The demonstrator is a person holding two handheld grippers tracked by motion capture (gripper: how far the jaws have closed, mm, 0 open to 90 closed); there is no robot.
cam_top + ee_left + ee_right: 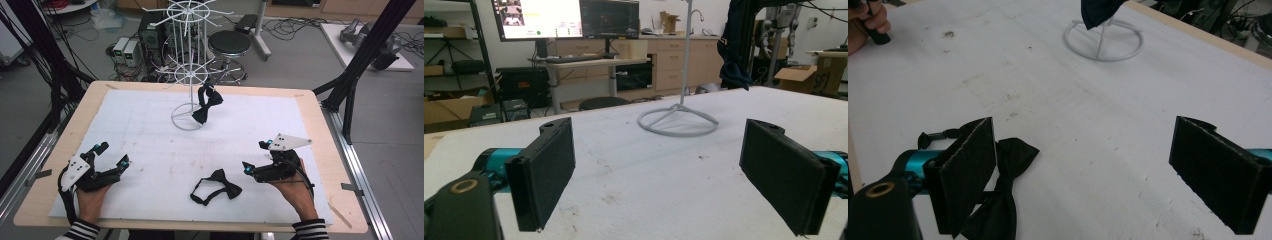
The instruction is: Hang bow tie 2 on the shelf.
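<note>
One black bow tie (pixel 217 187) lies flat on the white table mat near the front edge, its strap looped to the left. A second black bow tie (pixel 207 103) hangs from the white wire rack (pixel 192 70) at the back centre. My right gripper (pixel 255 156) is open, just right of the lying bow tie and apart from it. In the right gripper view that bow tie (pixel 1005 192) sits partly behind the left jaw of the gripper (pixel 1088 175). My left gripper (pixel 113 153) is open at the front left, with nothing between its jaws (pixel 669 175).
The rack's ring base (pixel 678 121) (pixel 1103 45) rests on the mat. The wooden table border (pixel 320 130) frames the mat. Black frame legs (pixel 357 60) rise at the right. A stool (pixel 229 44) and computer boxes (pixel 126 50) stand on the floor behind.
</note>
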